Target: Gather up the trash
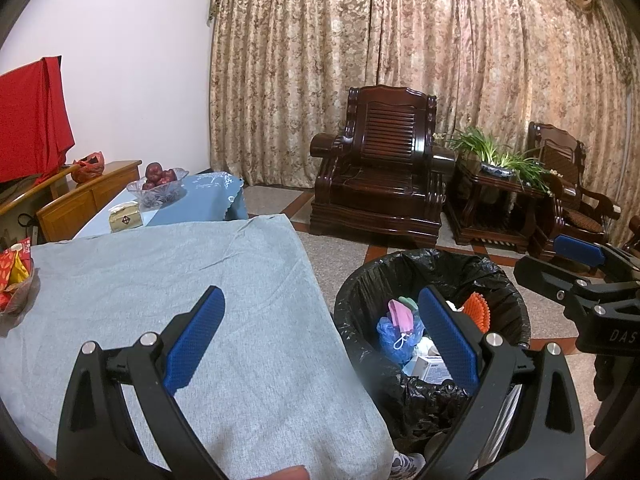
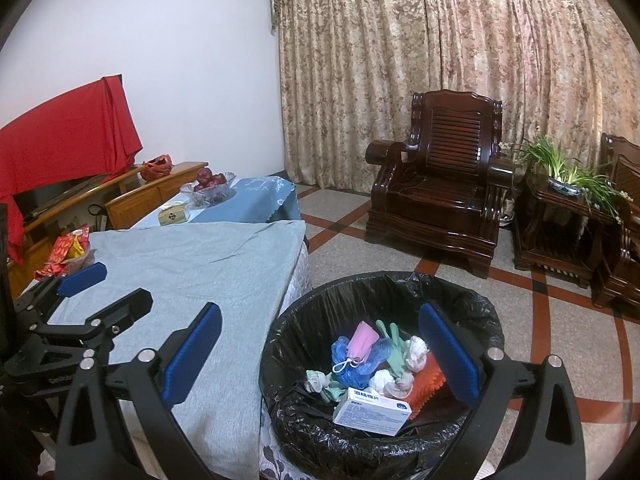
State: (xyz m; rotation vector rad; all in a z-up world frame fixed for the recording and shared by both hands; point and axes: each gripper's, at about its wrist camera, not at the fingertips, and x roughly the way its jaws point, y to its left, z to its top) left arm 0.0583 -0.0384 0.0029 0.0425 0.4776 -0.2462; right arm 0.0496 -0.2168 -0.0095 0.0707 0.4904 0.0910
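Both grippers hang with jaws spread wide and nothing between them. The left gripper [image 1: 320, 344] straddles the right edge of the tabletop [image 1: 180, 300], one blue pad over the grey cloth and the other over the bin. The right gripper [image 2: 320, 360] sits the same way in its own view, its right pad above the bin's rim.

The trash bin [image 2: 476, 312], lined with a black bag, stands on the floor just beside the tabletop's right edge, low in the centre of the frame. Inside lie a pink face mask [image 2: 362, 340], a blue glove [image 2: 356, 368], a green glove [image 2: 394, 350], white crumpled wads [image 2: 416, 350], an orange piece [image 2: 428, 386] and a white box [image 2: 372, 410] leaning near the front rim.

The grey cloth is bare across its middle; a bowl of red packets [image 2: 70, 250] sits at its far left edge. Beyond the bin the tiled floor [image 2: 360, 248] runs open to a dark wooden armchair [image 2: 444, 196] at the right.
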